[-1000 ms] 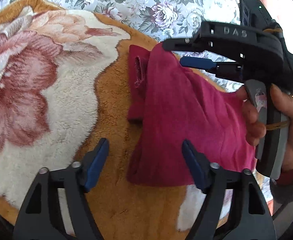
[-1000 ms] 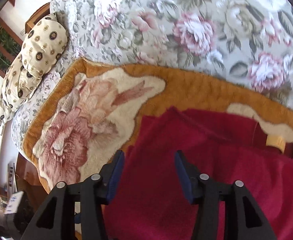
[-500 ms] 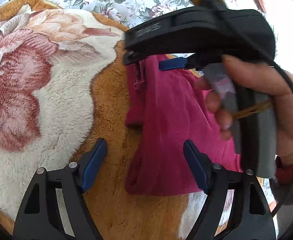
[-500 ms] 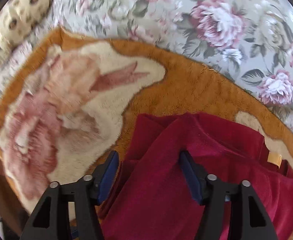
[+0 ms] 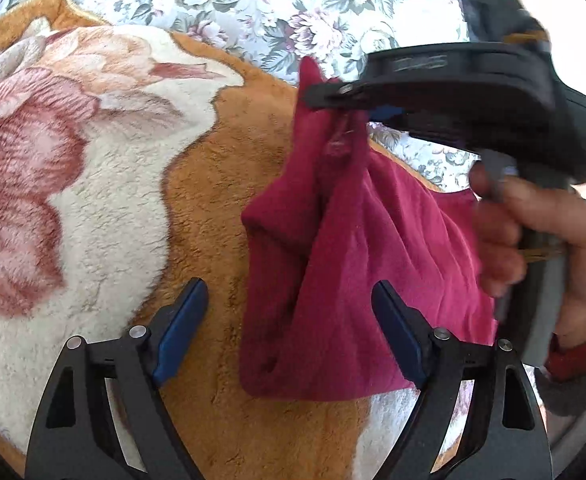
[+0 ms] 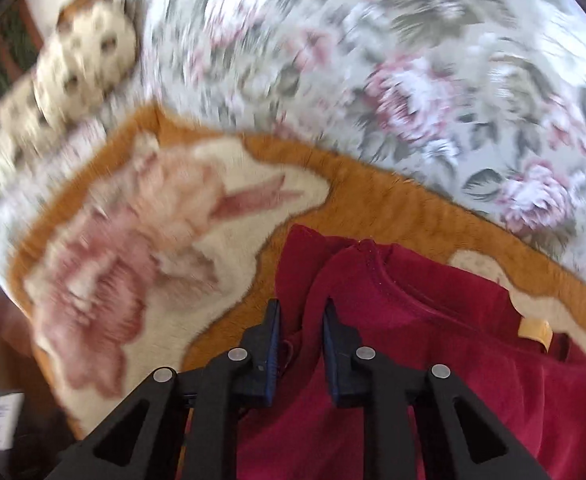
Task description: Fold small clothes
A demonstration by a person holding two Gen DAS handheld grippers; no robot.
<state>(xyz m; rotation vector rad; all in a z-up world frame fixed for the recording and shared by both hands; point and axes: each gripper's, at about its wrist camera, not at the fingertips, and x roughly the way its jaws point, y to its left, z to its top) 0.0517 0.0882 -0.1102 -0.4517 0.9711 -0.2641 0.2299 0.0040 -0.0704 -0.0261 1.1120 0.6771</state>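
A plush orange blanket with a pink rose pattern covers the floral bed. On it, the crimson knit garment now rises at one corner: the right tool has pinched and lifted it, starting a fold. The left tool waits spread beside the garment.

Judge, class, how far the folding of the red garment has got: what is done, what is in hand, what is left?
Done: the red garment already looks partly doubled over on the blanket. In hand: the right gripper pinches and lifts its top edge near the neckline. Left: the left gripper is open, holding nothing; laying the fold flat remains.
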